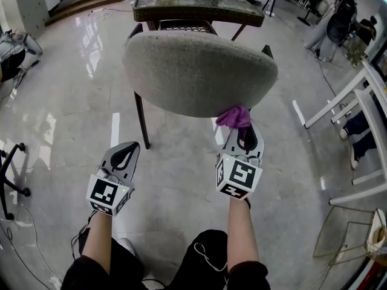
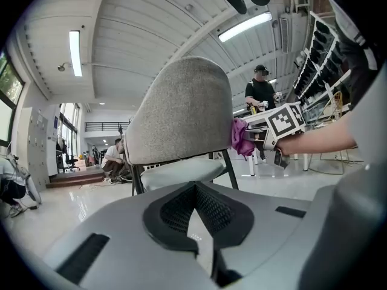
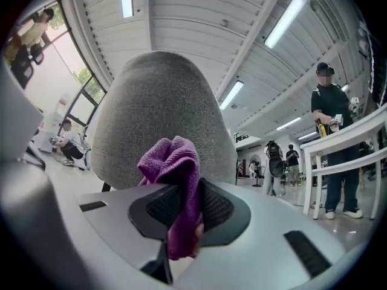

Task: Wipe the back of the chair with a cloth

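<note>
The right hand-held gripper (image 3: 185, 215) is clenched on a purple cloth (image 3: 172, 165). The cloth is pinched between the dark ribbed pads (image 3: 158, 206). A bunched wad stands up past the tips and a short tail hangs down behind them. In the head view, this wad is pressed to the lower edge of the grey chair back (image 1: 196, 71), toward its right side. The left gripper view shows the wad touching that same edge.

The left hand-held gripper (image 1: 126, 151) is held low, well to the left of the cloth and clear of the chair. Its jaws are closed tip to tip with nothing between them. Its marker cube (image 1: 109, 193) faces up toward the head camera.

The chair back is a rounded, fabric-covered shell on dark legs (image 1: 141, 121). It stands upright on a glossy pale floor (image 1: 72, 89) with its rear side toward the person. Beyond the chair there is a glass-topped worktop (image 1: 199, 6). A white frame (image 1: 338, 98) stands to the right. In the gripper views, a person in dark clothes (image 3: 331, 110) stands far off by a white bench, and another person (image 2: 112, 158) sits low on the floor past the chair.
</note>
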`<state>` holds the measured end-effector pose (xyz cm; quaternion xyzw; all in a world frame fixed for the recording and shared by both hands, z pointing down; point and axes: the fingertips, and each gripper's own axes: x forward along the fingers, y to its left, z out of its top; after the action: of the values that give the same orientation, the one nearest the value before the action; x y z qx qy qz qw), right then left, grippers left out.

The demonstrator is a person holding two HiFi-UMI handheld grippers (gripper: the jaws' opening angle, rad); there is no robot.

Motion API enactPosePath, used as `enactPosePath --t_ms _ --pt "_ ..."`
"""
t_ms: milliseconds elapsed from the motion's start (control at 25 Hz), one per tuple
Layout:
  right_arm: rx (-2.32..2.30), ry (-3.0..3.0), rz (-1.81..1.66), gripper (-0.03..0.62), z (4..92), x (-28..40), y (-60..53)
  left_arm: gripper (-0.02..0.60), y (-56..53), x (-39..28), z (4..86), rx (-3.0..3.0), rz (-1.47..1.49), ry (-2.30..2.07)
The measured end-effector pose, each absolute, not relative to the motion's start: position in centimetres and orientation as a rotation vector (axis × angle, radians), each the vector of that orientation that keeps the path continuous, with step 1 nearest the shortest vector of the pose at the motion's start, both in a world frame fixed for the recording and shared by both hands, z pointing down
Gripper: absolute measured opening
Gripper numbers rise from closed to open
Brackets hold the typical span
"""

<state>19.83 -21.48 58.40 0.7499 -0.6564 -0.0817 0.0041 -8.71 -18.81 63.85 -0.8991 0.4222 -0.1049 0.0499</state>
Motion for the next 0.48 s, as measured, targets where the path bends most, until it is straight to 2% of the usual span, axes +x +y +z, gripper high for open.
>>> enactPosePath --t_ms 480 --pt "2.351 -2.141 -0.085 0.077 60.1 18.3 -19.2 0.009 -20.7 -9.9 63.9 -2.788 -0.284 1.323"
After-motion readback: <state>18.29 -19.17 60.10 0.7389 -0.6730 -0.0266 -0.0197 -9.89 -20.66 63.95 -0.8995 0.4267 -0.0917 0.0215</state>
